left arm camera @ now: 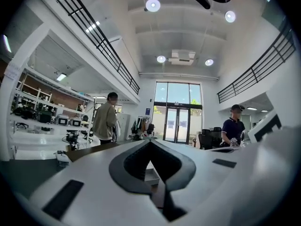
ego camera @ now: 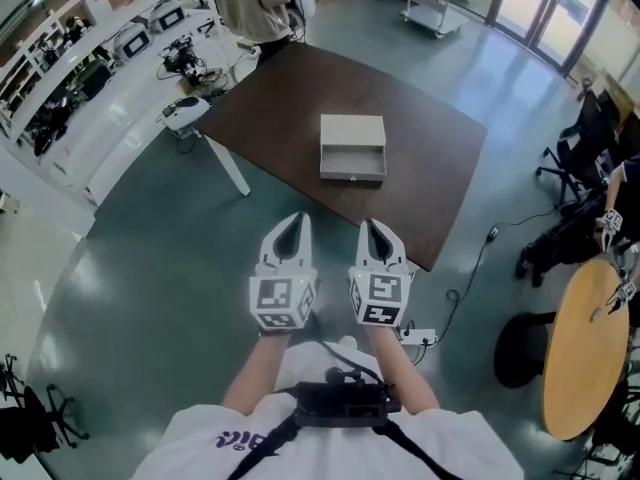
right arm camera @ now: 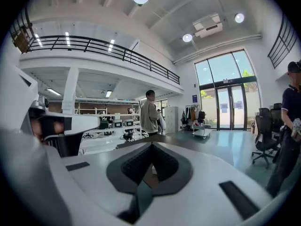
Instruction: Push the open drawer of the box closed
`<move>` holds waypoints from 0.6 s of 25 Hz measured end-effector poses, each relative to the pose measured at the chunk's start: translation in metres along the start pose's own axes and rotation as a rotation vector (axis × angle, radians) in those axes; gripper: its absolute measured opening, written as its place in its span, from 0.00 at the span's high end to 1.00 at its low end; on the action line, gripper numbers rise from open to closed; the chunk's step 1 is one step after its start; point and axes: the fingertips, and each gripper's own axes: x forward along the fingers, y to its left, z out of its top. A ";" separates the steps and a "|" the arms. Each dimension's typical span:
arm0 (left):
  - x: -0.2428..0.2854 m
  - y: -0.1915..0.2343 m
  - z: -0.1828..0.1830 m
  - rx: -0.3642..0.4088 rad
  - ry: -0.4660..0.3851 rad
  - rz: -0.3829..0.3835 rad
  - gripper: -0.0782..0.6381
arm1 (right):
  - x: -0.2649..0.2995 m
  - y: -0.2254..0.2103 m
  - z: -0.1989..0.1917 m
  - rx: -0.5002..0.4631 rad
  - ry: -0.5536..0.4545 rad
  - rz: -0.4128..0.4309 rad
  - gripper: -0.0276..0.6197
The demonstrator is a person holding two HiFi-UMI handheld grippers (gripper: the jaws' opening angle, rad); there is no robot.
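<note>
Beige box (ego camera: 352,128) in the table's (ego camera: 290,98) middle turns its open drawer (ego camera: 352,164) to the near edge. The left gripper (ego camera: 296,218) and the right gripper (ego camera: 372,225), both closed and empty, hover well short of it, the right one nearer.

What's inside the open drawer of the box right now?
The drawer looks empty: only its bare, pale floor shows in the head view. The rear stretch, still tucked under the top of the box, is covered, so anything back there cannot be seen.
</note>
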 end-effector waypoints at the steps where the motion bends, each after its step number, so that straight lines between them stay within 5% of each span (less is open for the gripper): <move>1: 0.014 0.002 0.004 0.004 -0.006 -0.025 0.88 | 0.012 -0.005 0.005 0.003 -0.001 -0.019 0.95; 7: 0.093 0.043 0.019 0.017 -0.049 -0.134 0.88 | 0.087 -0.006 0.037 -0.035 -0.065 -0.112 0.95; 15: 0.156 0.104 -0.005 0.002 -0.044 -0.242 0.88 | 0.166 0.017 0.035 -0.041 -0.143 -0.191 0.95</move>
